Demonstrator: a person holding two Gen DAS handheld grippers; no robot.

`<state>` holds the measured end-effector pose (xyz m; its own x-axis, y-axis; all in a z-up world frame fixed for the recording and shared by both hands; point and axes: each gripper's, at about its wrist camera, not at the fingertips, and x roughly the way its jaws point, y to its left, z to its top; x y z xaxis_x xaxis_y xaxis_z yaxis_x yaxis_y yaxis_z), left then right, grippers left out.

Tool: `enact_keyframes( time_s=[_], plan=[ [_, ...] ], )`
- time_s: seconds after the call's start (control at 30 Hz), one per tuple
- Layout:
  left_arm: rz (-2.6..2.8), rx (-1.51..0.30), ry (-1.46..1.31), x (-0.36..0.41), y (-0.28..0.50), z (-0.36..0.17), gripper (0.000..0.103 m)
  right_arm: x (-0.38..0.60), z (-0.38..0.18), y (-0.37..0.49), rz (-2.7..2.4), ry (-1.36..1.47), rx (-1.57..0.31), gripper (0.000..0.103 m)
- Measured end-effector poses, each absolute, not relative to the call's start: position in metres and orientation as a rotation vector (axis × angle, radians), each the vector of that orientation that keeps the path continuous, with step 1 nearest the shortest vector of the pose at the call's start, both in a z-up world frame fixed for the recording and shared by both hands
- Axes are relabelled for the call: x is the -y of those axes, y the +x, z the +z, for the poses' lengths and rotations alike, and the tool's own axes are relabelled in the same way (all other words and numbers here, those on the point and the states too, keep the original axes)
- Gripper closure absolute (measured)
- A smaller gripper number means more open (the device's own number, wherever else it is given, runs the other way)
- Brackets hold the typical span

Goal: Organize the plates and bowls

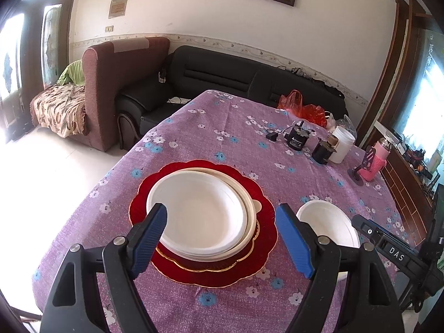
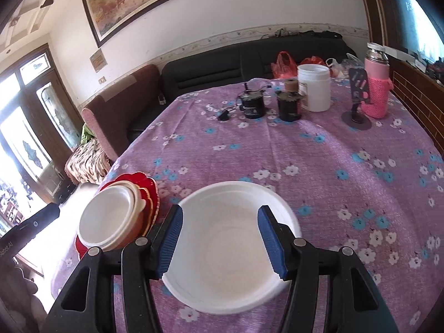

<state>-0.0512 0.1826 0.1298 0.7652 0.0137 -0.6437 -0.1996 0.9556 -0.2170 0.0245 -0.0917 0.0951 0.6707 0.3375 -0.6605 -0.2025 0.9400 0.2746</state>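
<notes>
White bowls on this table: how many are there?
2 clearly: one white bowl tops the stack on the red plate, and a lone bowl sits beside it on the tablecloth. More may be nested underneath.

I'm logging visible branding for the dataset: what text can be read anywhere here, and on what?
"DAS": on the right gripper, black body, white letters.
"Robot.AI", partly cut off: on the left gripper.
Label on the black cylinder: too small to read.
Wall plaque: blurred.

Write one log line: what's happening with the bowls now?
stack: on red plate | loose bowl: on table | both grippers: open, empty
</notes>
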Motion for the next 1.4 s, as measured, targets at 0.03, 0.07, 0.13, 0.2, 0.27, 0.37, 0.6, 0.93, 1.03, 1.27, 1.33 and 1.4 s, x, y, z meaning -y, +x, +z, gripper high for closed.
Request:
enact_keyframes(
  time_s=[0.03,0.07,0.13,0.2,0.27,0.37,0.6,0.93,1.03,1.27,1.33,1.4],
  plan=[
    [0.116,-0.695,-0.283,-0.181,-0.051,0.129,0.023,0.101,0.093,0.023,0.296,0.196,-0.783,0.042],
    [0.116,-0.699,-0.283,-0.18,-0.05,0.129,0.023,0.109,0.091,0.021,0.285,0.205,-0.788,0.042],
    [0.115,-0.702,-0.276,-0.176,-0.049,0.129,0.023,0.125,0.085,0.021,0.264,0.211,-0.796,0.042],
    [0.116,-0.703,-0.267,-0.173,-0.05,0.129,0.023,0.141,0.079,0.018,0.235,0.209,-0.806,0.041],
    [0.12,-0.705,-0.262,-0.171,-0.05,0.129,0.023,0.16,0.071,0.015,0.195,0.208,-0.818,0.039],
    [0.121,-0.713,-0.266,-0.169,-0.049,0.127,0.023,0.187,0.058,0.015,0.12,0.214,-0.842,0.037],
    [0.133,-0.735,-0.282,-0.172,-0.046,0.121,0.023,0.261,0.02,0.027,-0.148,0.168,-0.93,0.033],
    [0.146,-0.743,-0.303,-0.179,-0.043,0.116,0.023,0.332,0.004,0.046,-0.33,0.243,-0.954,0.005],
    [0.149,-0.743,-0.32,-0.185,-0.042,0.114,0.023,0.329,-0.001,0.054,-0.306,0.152,-0.985,0.001],
    [0.153,-0.743,-0.373,-0.205,-0.042,0.108,0.023,0.33,-0.005,0.05,-0.299,0.153,-0.941,0.001],
    [0.162,-0.738,-0.399,-0.212,-0.042,0.106,0.023,0.33,-0.004,0.05,-0.299,0.153,-0.941,0.001],
    [0.167,-0.732,-0.444,-0.221,-0.043,0.103,0.023,0.331,-0.004,0.05,-0.299,0.153,-0.941,0.001]
  ],
)
